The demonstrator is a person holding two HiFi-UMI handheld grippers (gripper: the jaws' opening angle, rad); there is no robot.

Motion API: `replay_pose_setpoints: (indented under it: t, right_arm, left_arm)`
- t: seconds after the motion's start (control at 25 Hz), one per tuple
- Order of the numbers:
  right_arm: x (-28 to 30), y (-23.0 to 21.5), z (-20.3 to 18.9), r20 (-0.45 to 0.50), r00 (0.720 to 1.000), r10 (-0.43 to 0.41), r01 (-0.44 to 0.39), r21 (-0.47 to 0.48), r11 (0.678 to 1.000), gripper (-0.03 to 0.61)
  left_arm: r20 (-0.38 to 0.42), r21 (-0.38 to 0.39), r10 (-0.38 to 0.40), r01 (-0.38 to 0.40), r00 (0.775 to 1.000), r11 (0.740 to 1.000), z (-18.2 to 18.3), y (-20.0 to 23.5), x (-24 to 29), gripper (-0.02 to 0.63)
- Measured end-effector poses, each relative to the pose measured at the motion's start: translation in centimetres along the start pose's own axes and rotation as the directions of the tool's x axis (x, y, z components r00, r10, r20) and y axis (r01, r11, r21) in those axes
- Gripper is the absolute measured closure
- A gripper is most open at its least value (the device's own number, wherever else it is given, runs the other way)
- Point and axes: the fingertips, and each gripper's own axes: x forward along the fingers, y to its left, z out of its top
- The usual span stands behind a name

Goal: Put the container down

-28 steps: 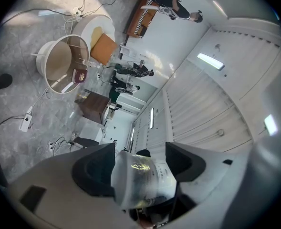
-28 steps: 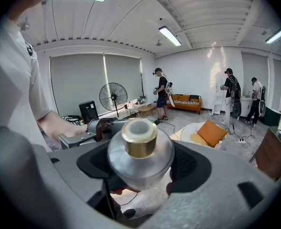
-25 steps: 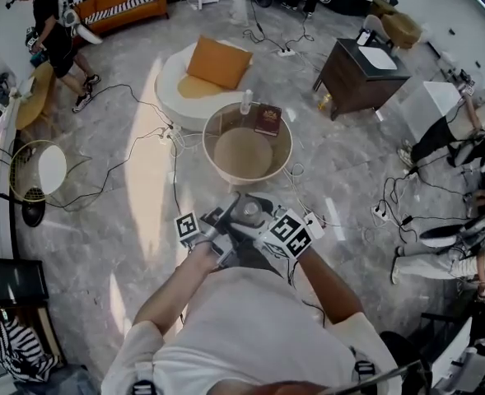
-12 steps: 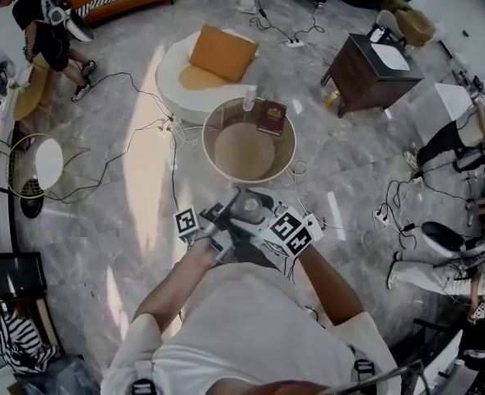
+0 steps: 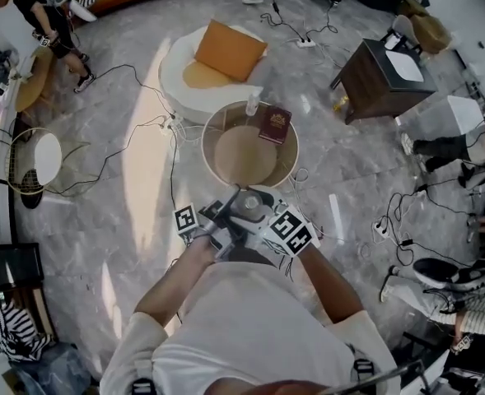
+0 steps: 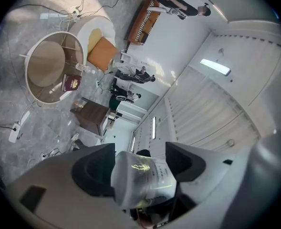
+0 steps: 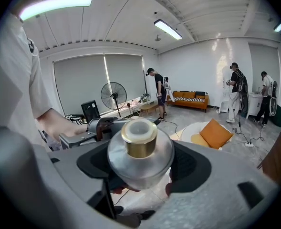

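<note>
The clear rounded container with a gold collar (image 5: 248, 207) is held above the floor in front of the person's chest, just short of the near edge of the round glass-topped desk (image 5: 204, 148). The fingers of the left gripper (image 5: 228, 218) clamp its labelled base. The fingers of the right gripper (image 5: 264, 219) clamp its rounded shoulder.

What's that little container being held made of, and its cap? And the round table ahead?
The container looks like frosted, silvery plastic or glass: a cloudy body with soft highlights. Its cap has a shiny gold collar, metal or plated plastic. The round table seems tinted glass in a pale rim: a tan base shows through.
</note>
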Motion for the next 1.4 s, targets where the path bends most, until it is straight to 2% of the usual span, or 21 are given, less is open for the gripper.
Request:
replay_pose_setpoints:
  t: [0.72, 1.12, 1.4]
  right_arm:
    - [0.7, -12.0, 2.2, 0.017, 0.995, 0.095, -0.094, -0.029, 0.995, 0.239]
    - [1.2, -13.9, 1.8, 0.019, 0.994, 0.104, -0.104, -0.017, 0.994, 0.239]
    - [3.3, -17.0, 3.2, 0.018, 0.997, 0.081, -0.081, 0.010, 0.997, 0.239]
  left_arm:
    - [0.079, 0.043, 0.003, -0.006, 0.997, 0.999, 6.3, 0.8, 10.5, 0.305]
    - [0.089, 0.044, 0.017, -0.021, 0.996, 0.999, 7.4, 1.6, 11.8, 0.305]
    - [0.067, 0.028, 0.032, -0.033, 0.997, 0.999, 10.8, 1.4, 13.9, 0.305]
